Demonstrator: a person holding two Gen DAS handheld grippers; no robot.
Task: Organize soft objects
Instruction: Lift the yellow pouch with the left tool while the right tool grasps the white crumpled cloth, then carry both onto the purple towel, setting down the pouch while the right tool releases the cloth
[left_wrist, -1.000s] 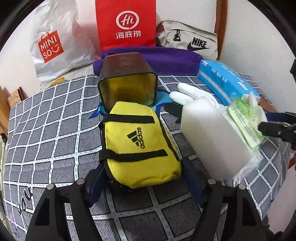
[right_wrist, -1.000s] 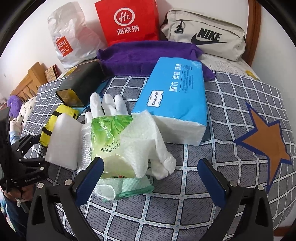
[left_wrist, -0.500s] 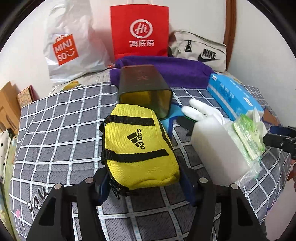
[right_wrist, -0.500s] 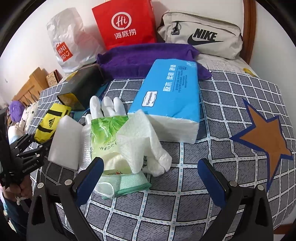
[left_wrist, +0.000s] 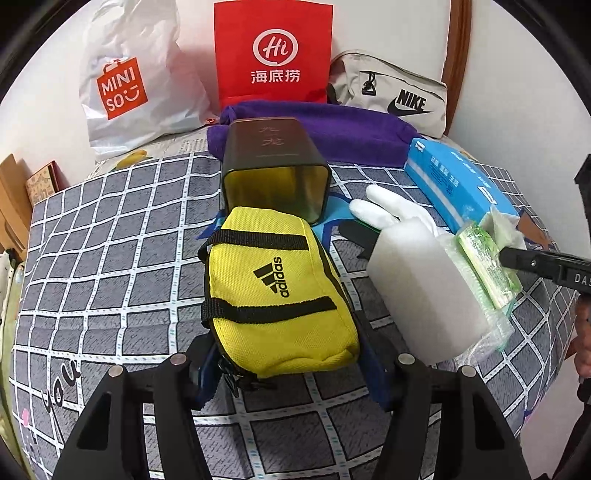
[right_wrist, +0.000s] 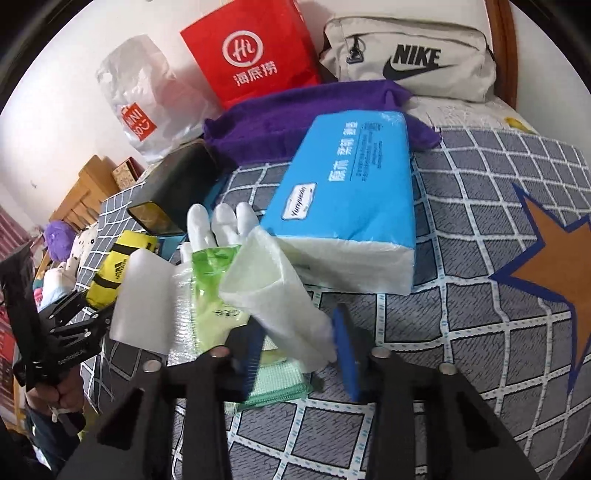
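**Left wrist view: both tongs engaged on soft goods at the near edge of the bed**

Left wrist view shows the left tongs (left_wrist: 291, 373) set partway closed around the near end of the yellow Adidas pouch (left_wrist: 275, 306), one blue pad pressing on each flank. The pouch lies on the checked bedspread (left_wrist: 110, 258) near the bed's near edge, its far end just short of the open mouth of a dark tin (left_wrist: 275, 173) lying on its side.

To the right of the pouch stands a white foam block (left_wrist: 421, 295), and against its far side a clear bag holding a green tissue packet (left_wrist: 487, 269).

In the right wrist view the right tongs (right_wrist: 301, 360) have just been closing and stand narrow, with the lower end of a white folded cloth (right_wrist: 280, 295) between the blue pads; the left pad is motion-blurred, so firm contact on both sides cannot be confirmed. The cloth rests over the green packet, with a pale green cloth (right_wrist: 280, 384) beneath it. White glove fingers (right_wrist: 218, 225) project from behind the packet.

A blue tissue pack (right_wrist: 354, 206) lies just beyond the cloth, towards the middle of the bed. Along the far edge, by the wall: a purple towel (right_wrist: 303, 122), a red paper bag (right_wrist: 255, 48), a white Miniso bag (left_wrist: 129, 77) and a beige Nike bag (right_wrist: 410, 51). A brown star (right_wrist: 557, 254) marks the bedspread at the right edge.
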